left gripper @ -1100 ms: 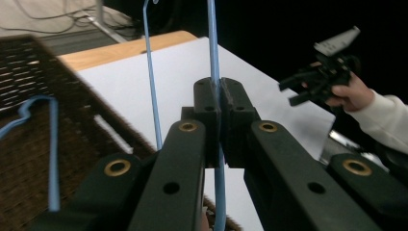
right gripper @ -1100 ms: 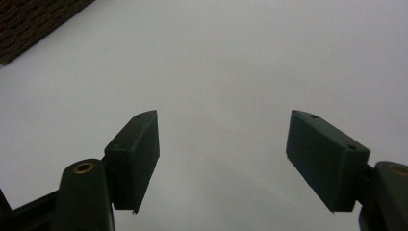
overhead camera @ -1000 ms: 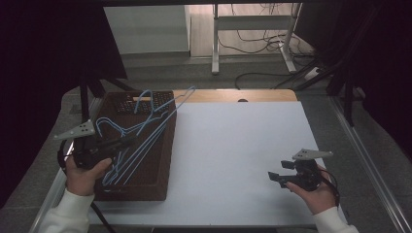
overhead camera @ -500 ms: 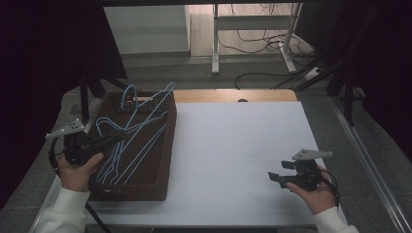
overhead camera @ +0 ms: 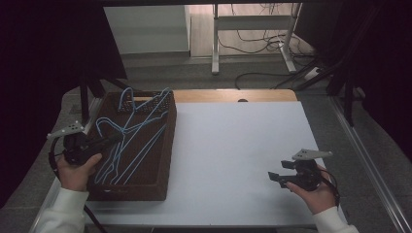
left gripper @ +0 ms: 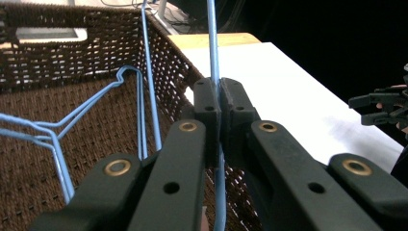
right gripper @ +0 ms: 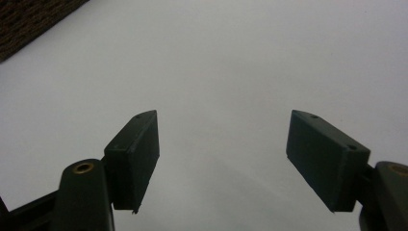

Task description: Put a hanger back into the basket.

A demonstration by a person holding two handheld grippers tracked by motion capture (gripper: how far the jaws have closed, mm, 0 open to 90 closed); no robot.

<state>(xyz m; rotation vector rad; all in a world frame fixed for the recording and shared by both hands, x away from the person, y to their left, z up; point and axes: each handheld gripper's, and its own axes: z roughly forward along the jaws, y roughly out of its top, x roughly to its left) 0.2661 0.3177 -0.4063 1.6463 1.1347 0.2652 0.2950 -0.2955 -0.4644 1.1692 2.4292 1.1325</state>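
A dark woven basket [overhead camera: 165, 145] stands at the table's left and holds several light-blue wire hangers [overhead camera: 131, 131]. My left gripper [overhead camera: 114, 139] reaches over the basket's left side and is shut on one blue hanger. In the left gripper view its jaws pinch the hanger's wire [left gripper: 213, 57], which runs up between the pads; other hangers [left gripper: 57, 130] lie on the basket floor [left gripper: 96, 144]. My right gripper [overhead camera: 274, 177] hovers open over the white table at the lower right, with nothing between its fingers [right gripper: 137, 154].
The white tabletop [overhead camera: 233, 145] spreads between the basket and my right hand. A wooden strip [overhead camera: 233, 95] edges its far side. Beyond it, a metal stand [overhead camera: 252, 39] and cables lie on the floor. The other gripper [left gripper: 380, 103] is seen far right in the left gripper view.
My left gripper has drawn back toward the left and down with the hanger, which now lies lower over the basket. The right gripper has stayed put.
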